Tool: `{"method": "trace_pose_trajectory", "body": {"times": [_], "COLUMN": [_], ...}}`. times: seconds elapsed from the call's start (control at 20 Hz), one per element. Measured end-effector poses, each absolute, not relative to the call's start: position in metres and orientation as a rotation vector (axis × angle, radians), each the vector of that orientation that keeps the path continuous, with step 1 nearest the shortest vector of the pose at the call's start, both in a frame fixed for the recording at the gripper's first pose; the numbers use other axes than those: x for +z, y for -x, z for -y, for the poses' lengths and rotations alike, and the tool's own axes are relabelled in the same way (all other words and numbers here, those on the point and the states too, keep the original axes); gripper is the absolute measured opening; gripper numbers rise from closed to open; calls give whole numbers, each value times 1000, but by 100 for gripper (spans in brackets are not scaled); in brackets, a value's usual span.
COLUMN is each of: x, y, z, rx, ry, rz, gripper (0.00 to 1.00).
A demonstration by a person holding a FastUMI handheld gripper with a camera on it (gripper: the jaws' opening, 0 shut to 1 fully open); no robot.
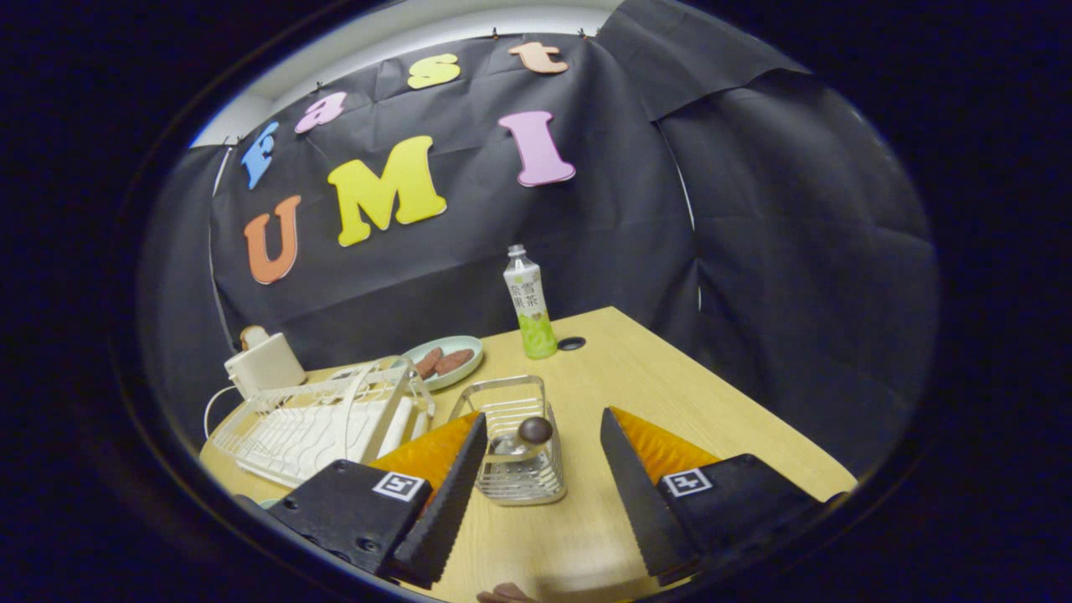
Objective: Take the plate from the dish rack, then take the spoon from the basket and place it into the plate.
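Note:
My gripper (pixel 544 417) is open, its fingers spread on either side of a small wire basket (pixel 519 481) standing on the wooden table (pixel 653 385). A spoon (pixel 534 430) stands in the basket, its dark rounded end poking up just ahead of the fingertips and between them. The white dish rack (pixel 310 423) lies left of the basket, partly behind my left finger. Whether it holds a plate I cannot tell. Beyond the rack, a pale green plate (pixel 465 345) carries reddish-brown pieces.
A bottle of green drink (pixel 529 306) stands at the back of the table beside a round cable hole (pixel 571 342). A white appliance (pixel 264 362) with a cord sits behind the rack. The booth's black wall closes off the back and right.

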State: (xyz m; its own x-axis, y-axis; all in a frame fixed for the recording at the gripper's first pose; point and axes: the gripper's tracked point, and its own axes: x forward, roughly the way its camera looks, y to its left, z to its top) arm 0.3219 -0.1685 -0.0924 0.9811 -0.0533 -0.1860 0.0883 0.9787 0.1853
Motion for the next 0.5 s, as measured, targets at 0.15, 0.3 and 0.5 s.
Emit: {"method": "trace_pose_trajectory", "body": {"times": [0.15,0.3,0.5], "x": [-100,-93,-68], "y": [-339,-341,-341], "z": [161,156,147], "rx": [-83,-96,-137], "ry": [-134,-97,-62], "rz": [-218,-230,-193], "gripper": [56,29,17]}}
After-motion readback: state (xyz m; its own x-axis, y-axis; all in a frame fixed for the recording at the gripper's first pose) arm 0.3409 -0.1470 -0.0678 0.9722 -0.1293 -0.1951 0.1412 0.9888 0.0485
